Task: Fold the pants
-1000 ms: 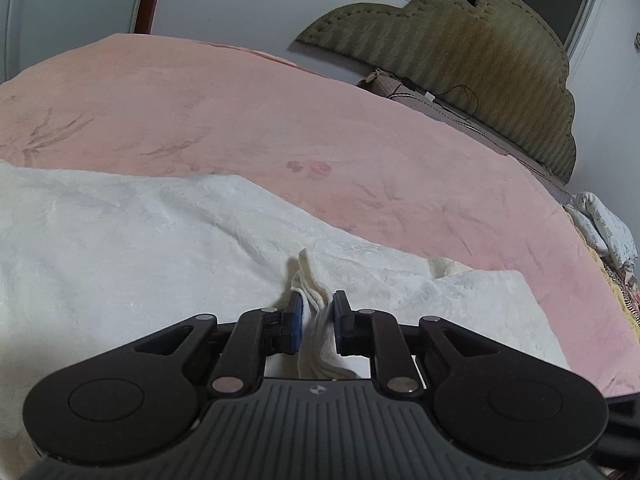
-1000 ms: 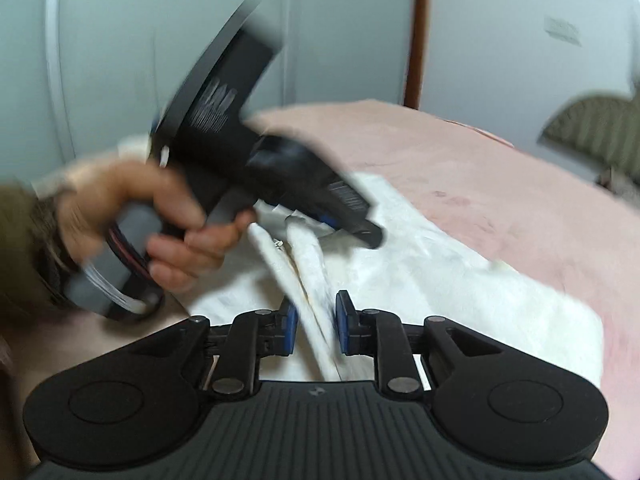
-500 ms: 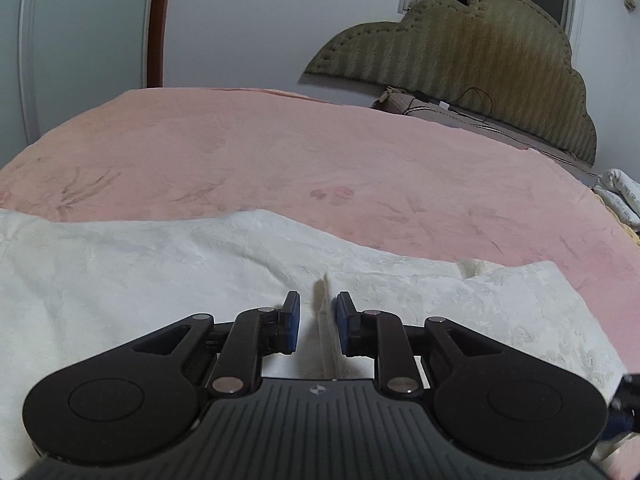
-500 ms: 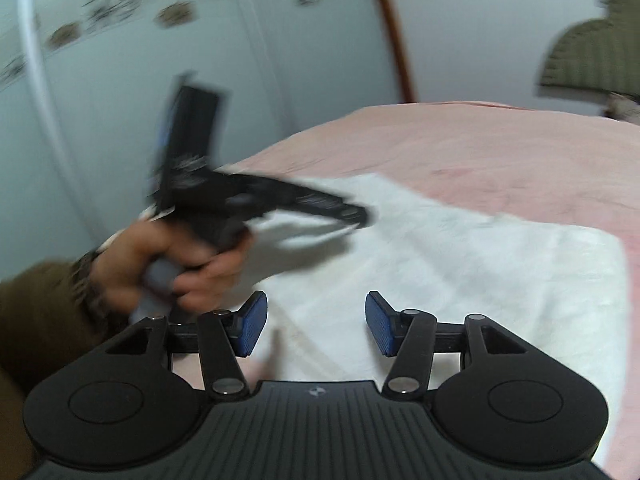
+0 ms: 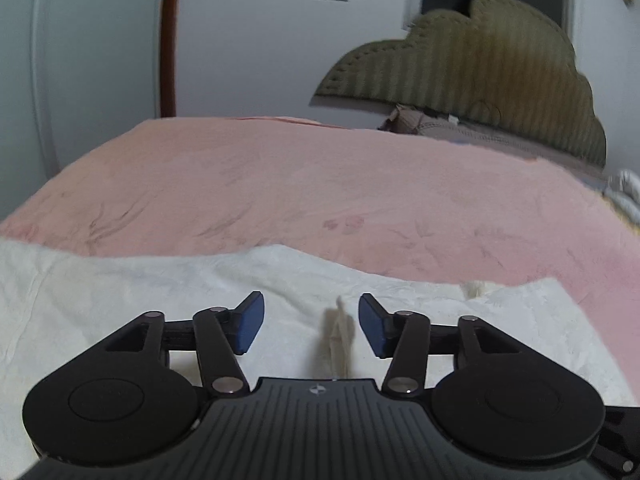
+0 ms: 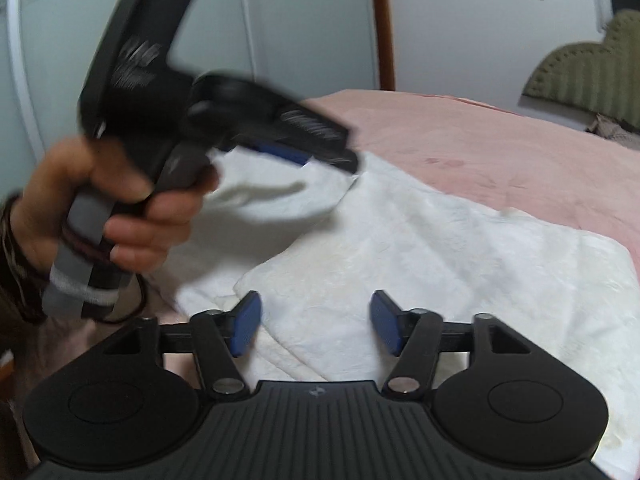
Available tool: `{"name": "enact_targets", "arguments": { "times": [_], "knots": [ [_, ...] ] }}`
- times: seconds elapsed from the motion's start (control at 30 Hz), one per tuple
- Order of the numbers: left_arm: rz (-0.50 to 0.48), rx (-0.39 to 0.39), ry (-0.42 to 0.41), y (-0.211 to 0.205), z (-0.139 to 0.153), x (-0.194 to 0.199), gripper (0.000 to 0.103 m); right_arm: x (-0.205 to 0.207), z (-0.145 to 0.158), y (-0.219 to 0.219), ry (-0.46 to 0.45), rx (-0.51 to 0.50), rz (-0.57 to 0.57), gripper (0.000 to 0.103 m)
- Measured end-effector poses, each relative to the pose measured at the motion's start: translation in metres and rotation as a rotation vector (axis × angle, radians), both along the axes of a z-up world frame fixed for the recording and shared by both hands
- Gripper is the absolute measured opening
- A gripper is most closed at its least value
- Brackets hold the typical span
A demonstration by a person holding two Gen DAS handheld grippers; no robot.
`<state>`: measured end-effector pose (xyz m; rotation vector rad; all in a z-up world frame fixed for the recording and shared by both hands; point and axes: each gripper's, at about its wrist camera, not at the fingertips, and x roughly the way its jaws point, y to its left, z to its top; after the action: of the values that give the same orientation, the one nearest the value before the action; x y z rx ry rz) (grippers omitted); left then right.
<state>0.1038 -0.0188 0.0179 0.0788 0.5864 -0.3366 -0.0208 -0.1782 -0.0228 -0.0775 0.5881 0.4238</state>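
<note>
We had just opened both jaws wide, left gripper [image 5: 308, 322] and right gripper [image 6: 316, 324], releasing the folded white textured pants [image 6: 440, 248] near the pink bed's [image 5: 320, 184] front edge; next we judged a fresh grasp for another fold.

Soft, even indoor light, slightly dim, no glare. Fisheye bends the walls and darkens the corners in both views. Left wrist view mostly sharp, headboard [image 5: 472, 80] slightly smeared. Right wrist view: hand [image 6: 120, 208] and left gripper [image 6: 332, 160] motion-blurred, casting a soft shadow on the white pants [image 6: 440, 240].
</note>
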Motion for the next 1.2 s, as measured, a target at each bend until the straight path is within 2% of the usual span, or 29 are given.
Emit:
{"name": "enact_targets", "arguments": {
  "times": [0.07,0.17,0.27,0.33,0.4,0.53,0.83,1.2],
  "knots": [
    [0.014,0.066,-0.006,-0.011,-0.006,0.0,0.06,-0.004,-0.003,0.01,-0.035,-0.065,-0.012,0.083],
    [0.036,0.081,0.006,-0.008,-0.016,-0.003,0.063,-0.001,-0.004,0.016,-0.031,-0.115,-0.056,0.103],
    [0.075,0.097,-0.004,0.0,-0.023,-0.006,0.074,0.004,-0.002,0.012,-0.014,-0.095,-0.055,0.103],
    [0.112,0.123,-0.016,0.006,-0.029,-0.007,0.086,0.006,-0.002,0.009,-0.005,-0.081,-0.054,0.103],
    [0.143,0.151,0.007,0.009,-0.038,-0.004,0.088,0.009,-0.004,0.009,0.001,-0.073,-0.053,0.103],
    [0.165,0.147,-0.001,0.013,-0.042,-0.007,0.095,0.015,-0.003,0.007,0.007,-0.063,-0.052,0.103],
    [0.193,0.145,0.001,0.012,-0.041,-0.008,0.101,0.014,-0.003,0.006,0.009,-0.061,-0.053,0.103],
    [0.199,0.147,0.003,0.01,-0.04,-0.007,0.103,0.014,-0.004,0.005,0.009,-0.056,-0.055,0.103]
  ]
}}
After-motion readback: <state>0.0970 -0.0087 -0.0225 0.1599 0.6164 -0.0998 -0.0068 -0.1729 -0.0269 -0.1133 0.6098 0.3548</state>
